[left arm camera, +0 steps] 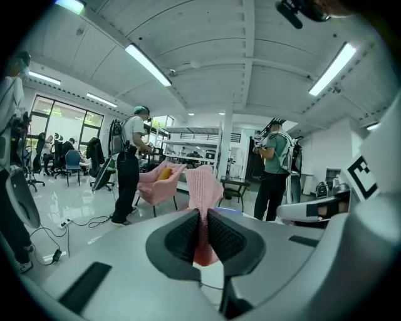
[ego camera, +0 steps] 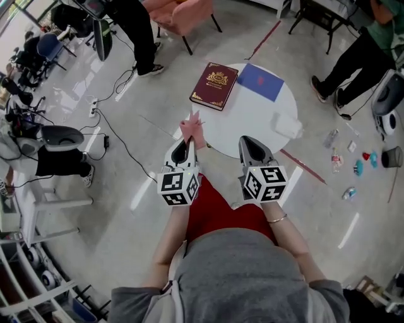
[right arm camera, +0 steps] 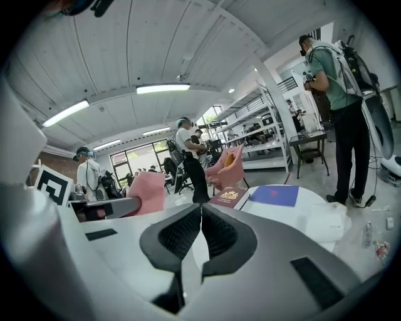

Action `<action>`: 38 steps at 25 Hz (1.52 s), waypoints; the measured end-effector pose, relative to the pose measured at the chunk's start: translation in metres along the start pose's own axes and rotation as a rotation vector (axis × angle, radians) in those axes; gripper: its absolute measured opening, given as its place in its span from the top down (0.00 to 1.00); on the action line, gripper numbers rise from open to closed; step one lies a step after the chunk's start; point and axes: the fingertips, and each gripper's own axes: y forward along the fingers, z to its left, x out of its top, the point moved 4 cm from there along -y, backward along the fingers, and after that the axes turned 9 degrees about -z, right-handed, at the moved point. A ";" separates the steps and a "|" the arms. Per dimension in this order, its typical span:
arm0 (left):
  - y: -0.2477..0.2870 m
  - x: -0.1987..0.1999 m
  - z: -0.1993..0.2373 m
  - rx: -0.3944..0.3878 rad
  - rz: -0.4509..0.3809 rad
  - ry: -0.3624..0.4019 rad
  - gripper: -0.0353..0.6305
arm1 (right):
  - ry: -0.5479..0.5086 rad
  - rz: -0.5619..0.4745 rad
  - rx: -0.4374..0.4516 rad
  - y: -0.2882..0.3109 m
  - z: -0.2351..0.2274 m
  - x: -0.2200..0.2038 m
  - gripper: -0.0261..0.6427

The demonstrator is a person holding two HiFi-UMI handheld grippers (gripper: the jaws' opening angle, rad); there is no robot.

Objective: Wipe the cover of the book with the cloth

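Note:
A dark red book (ego camera: pixel 214 85) with a gold crest lies closed at the far left of the round white table (ego camera: pixel 252 120); it also shows in the right gripper view (right arm camera: pixel 229 197). My left gripper (ego camera: pixel 187 146) hovers at the table's near left edge, shut on a pink knitted cloth (ego camera: pixel 192 129) that sticks up between the jaws (left arm camera: pixel 203 188). My right gripper (ego camera: pixel 250 146) hangs over the table's near edge, shut with nothing in it (right arm camera: pixel 201 219). Both grippers are well short of the book.
A blue booklet (ego camera: pixel 260 81) lies right of the book and a white crumpled cloth (ego camera: pixel 287 125) sits at the table's right side. A pink armchair (ego camera: pixel 183 16) stands beyond the table. People stand at the upper left and upper right. Bottles and small items litter the floor (ego camera: pixel 353 164) to the right.

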 end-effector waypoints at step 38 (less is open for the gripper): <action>0.223 -0.001 0.171 -0.379 0.223 -0.072 0.90 | -0.019 0.066 -0.465 0.231 0.012 -0.010 0.92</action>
